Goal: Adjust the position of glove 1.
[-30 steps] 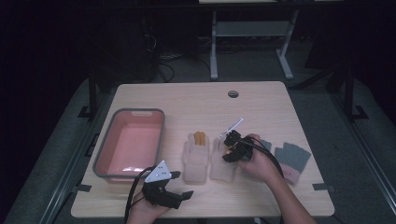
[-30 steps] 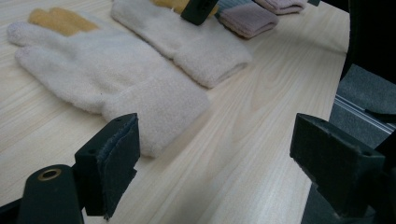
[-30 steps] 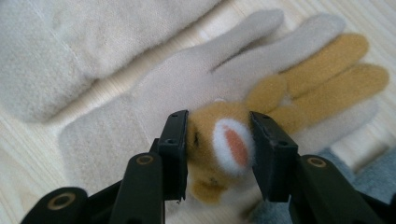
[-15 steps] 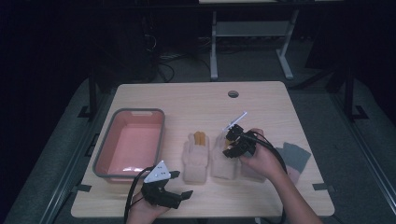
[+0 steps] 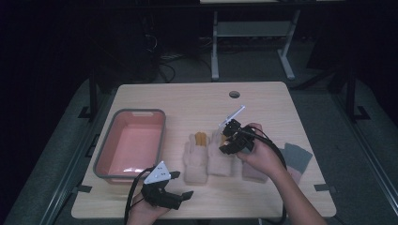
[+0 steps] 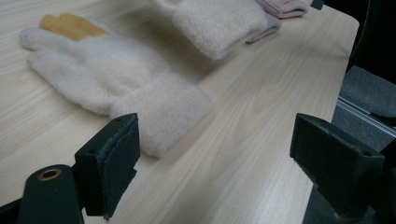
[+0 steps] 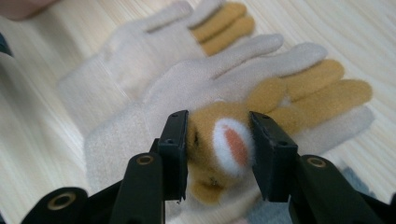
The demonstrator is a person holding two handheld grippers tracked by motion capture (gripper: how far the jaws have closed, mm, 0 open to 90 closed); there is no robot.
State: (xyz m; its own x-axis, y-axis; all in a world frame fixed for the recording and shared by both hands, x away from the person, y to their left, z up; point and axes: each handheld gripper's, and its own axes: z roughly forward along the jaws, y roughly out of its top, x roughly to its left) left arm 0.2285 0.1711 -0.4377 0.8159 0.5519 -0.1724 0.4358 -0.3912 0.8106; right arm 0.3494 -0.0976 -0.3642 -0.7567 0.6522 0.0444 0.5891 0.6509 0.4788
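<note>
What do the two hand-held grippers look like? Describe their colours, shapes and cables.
Both are black. The left gripper carries a grey three-cornered plate on top, and a black cable loops back from it. The right gripper has a similar plate and a black cable trailing along the forearm. Each has two blocky black jaws with brass-ringed pivot holes. The forearms show no sleeves.

Table (image 5: 197, 98): light wood, with a round hole (image 5: 234, 94) near its far edge.
Tray (image 5: 160, 136): pink with a grey rim, at the left.
Gloves: cream glove (image 5: 195, 159) beside the tray; another (image 5: 219, 161) just right of it.
Right claw (image 5: 228, 140): over the second glove.
Left claw (image 5: 180, 186): at the near edge, jaws apart.
Grey cloth (image 5: 296, 154): at the right.
</note>
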